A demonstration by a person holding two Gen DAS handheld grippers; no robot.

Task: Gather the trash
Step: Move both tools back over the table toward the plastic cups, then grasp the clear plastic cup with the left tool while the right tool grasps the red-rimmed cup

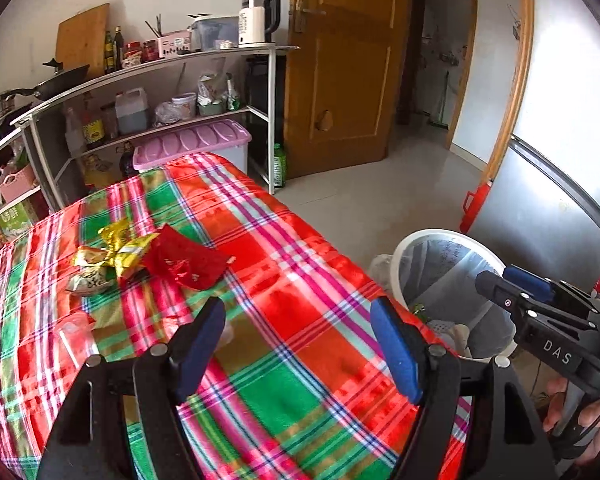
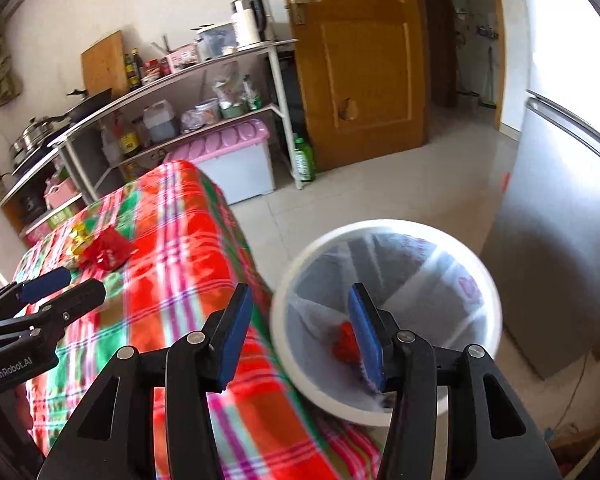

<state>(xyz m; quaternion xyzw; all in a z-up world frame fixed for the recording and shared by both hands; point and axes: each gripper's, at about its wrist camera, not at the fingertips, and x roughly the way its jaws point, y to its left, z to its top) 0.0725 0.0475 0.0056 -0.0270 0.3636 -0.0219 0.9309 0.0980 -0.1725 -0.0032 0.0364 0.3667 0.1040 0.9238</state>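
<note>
On the plaid-covered table lie a red wrapper, gold wrappers and a pale snack packet, grouped at the left. A clear plastic scrap lies nearer. My left gripper hangs open over the cloth, short of the wrappers, nothing between its fingers. Beside the table's right edge stands a white bin with a liner. My right gripper is open above its rim, and a red scrap lies inside the bin. The right gripper also shows in the left wrist view, over the bin.
A white shelf rack with bottles, pans and a kettle stands behind the table. A lilac-lidded storage box sits beneath it. A wooden door stands open onto tiled floor. A grey fridge is right of the bin.
</note>
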